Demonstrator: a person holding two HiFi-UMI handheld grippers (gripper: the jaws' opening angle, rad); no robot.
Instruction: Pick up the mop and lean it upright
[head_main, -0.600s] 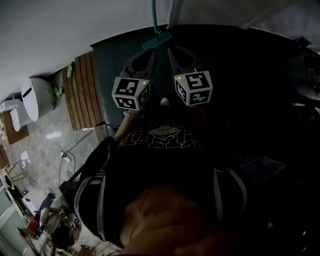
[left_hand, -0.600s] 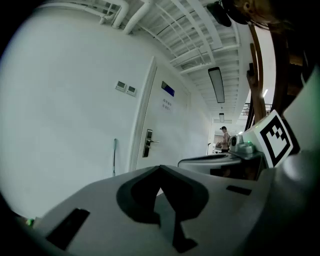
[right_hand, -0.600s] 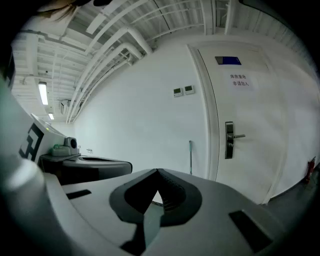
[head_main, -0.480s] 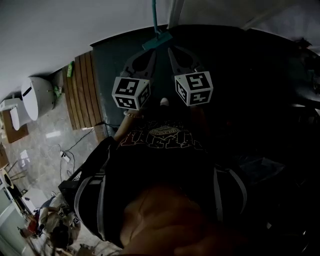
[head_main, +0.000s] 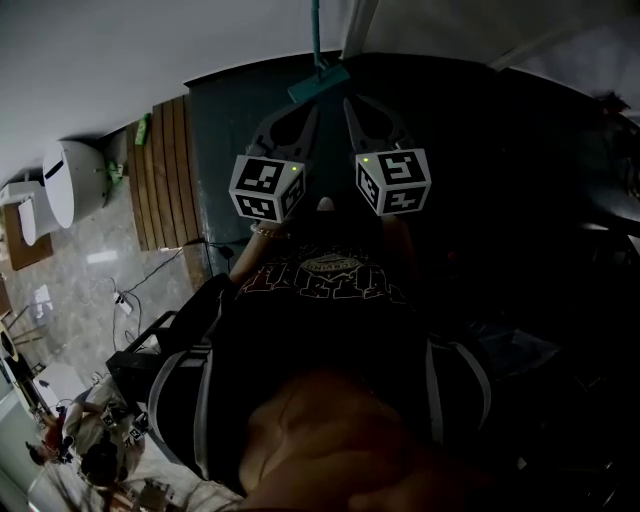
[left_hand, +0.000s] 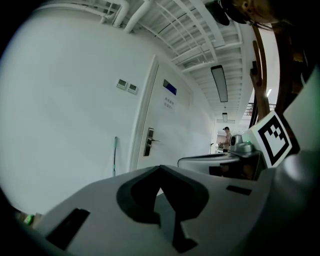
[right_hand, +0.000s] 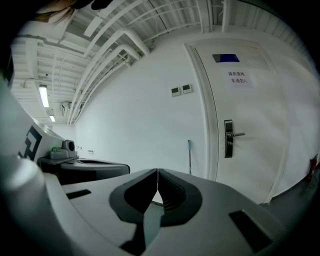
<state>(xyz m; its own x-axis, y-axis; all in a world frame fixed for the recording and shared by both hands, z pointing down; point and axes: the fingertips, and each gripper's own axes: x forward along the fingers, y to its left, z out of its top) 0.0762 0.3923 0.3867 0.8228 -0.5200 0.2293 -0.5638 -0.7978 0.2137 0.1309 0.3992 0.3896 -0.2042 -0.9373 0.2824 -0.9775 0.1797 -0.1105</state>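
Mop (right_hand: 189, 156) is leaning upright on the far wall (right_hand: 130, 125), left of the door (right_hand: 250, 140); the wall is propping it. Left hand-held gripper (left_hand: 160, 168) and right hand-held gripper (right_hand: 158, 171) are hanging pressed together, empty, well apart from it. Judging the task done.

Mop (head_main: 315, 30): thin teal pole, flat teal head (head_main: 318, 82).
- Pose: standing upright, leaning on white wall (head_main: 150, 50).
- Head view: at 12 o'clock. Pole runs up out of frame top. Head lies slightly tilted on dark floor (head_main: 240, 110) at wall base.
- Left gripper view: pole (left_hand: 115, 155) at 8 o'clock of centre, vertical against wall, left of door (left_hand: 170, 125). Lower end out of sight.
- Right gripper view: pole (right_hand: 189, 156) between 4 and 5 o'clock, vertical, just left of door frame. Head not visible.
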